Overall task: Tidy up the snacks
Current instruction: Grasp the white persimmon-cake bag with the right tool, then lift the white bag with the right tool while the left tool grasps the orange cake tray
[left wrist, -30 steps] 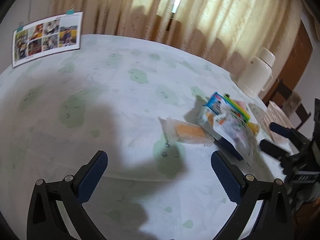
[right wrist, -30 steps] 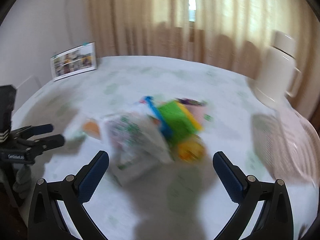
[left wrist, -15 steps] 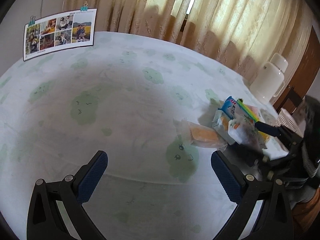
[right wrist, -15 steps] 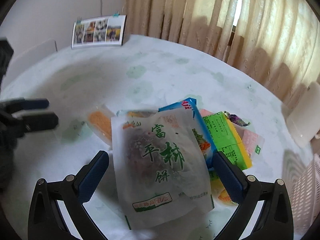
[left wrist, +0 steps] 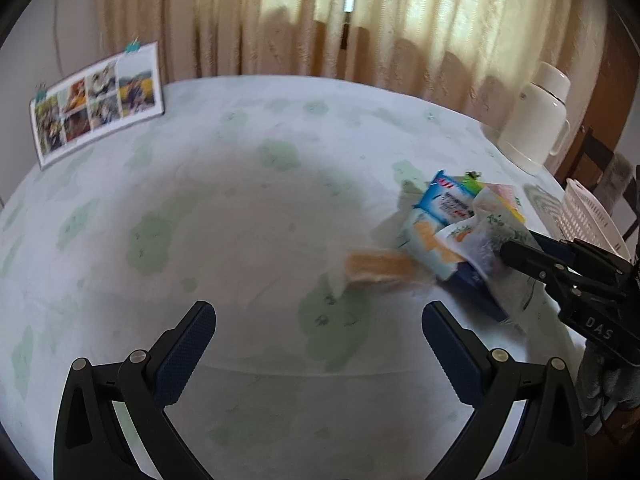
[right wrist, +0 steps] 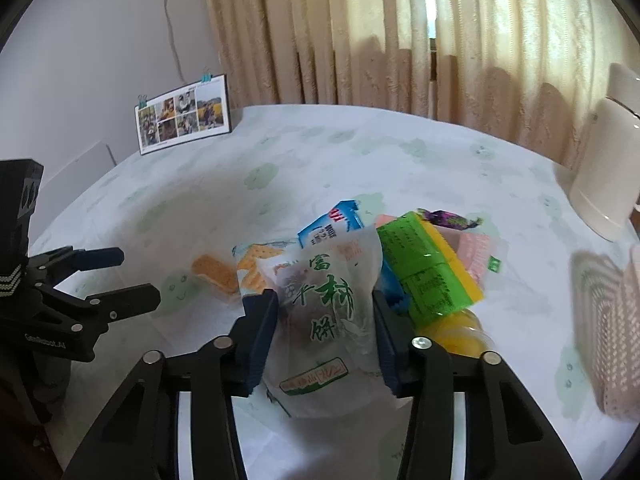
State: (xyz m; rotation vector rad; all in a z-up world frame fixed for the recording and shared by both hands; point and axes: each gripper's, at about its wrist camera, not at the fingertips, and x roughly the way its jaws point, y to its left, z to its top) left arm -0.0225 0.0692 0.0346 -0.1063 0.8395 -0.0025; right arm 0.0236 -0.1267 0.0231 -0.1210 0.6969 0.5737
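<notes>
On the green-patterned tablecloth [right wrist: 320, 152], the left gripper [left wrist: 316, 344] is held wide open and empty; at centre, the persimmon-cake bag [right wrist: 324, 304] has just been closed on by the right gripper [right wrist: 322, 336], likely for the white basket [right wrist: 612, 320] rightward; a green-and-yellow pack [right wrist: 428, 272] crowds it.

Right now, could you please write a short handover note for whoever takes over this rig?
Right gripper: jaws have just been closing and now pinch the white packet with green characters, atop the snack pile.
Left gripper: open, empty, over bare tablecloth near the orange cracker packet.
White basket stands right of the pile.
Done: nothing seen sorted yet.
Left: every snack.
</notes>
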